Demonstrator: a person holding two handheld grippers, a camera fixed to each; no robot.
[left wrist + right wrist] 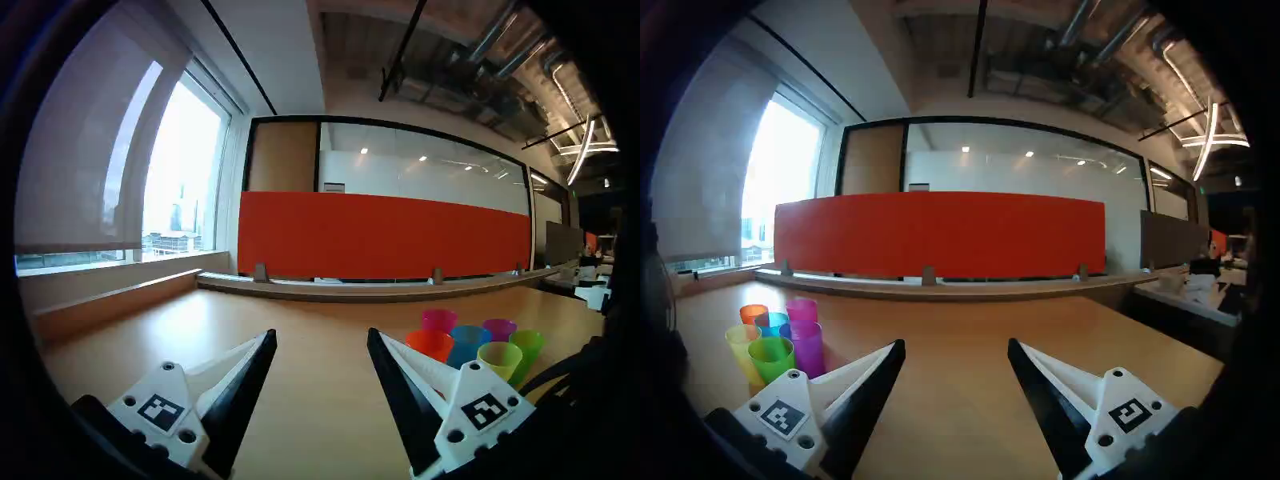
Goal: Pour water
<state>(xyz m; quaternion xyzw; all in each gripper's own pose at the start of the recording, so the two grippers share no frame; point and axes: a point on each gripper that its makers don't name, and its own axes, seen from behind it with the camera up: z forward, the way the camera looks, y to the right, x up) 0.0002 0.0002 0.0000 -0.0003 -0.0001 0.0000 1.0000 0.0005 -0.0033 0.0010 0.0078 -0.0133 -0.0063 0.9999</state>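
Nearest the lens, the left tongs [321,332] stood wide open over the bare table [320,416], with nothing between the two fingers. The right tongs [955,342] were just as wide open and also empty, above the same wooden top.

The cups [472,342], a tight cluster of coloured plastic ones, stood on the table off to the right of the left tongs and ahead of them, apart from both fingers. They were upright and packed so close that they seemed to touch.

By my reading, the pouring had not begun. No cup was gripped, none was lifted or tipped, and the table looked dry. Picking a cup, closing on it, carrying it over another and tilting it all looked to be left. I could not tell whether any cup held water, as the rims sat too low in both views.

The left gripper view gave the broad window [180,184] with buildings outside, and set the yellow-green cup [500,358] at the front of the group. The right gripper view put the cups [776,336] to the left of its own tongs, with a green cup [772,356] and a purple cup [808,344] in front. It also took in the full red partition [940,232] and a neighbouring desk [1192,296] on the right.
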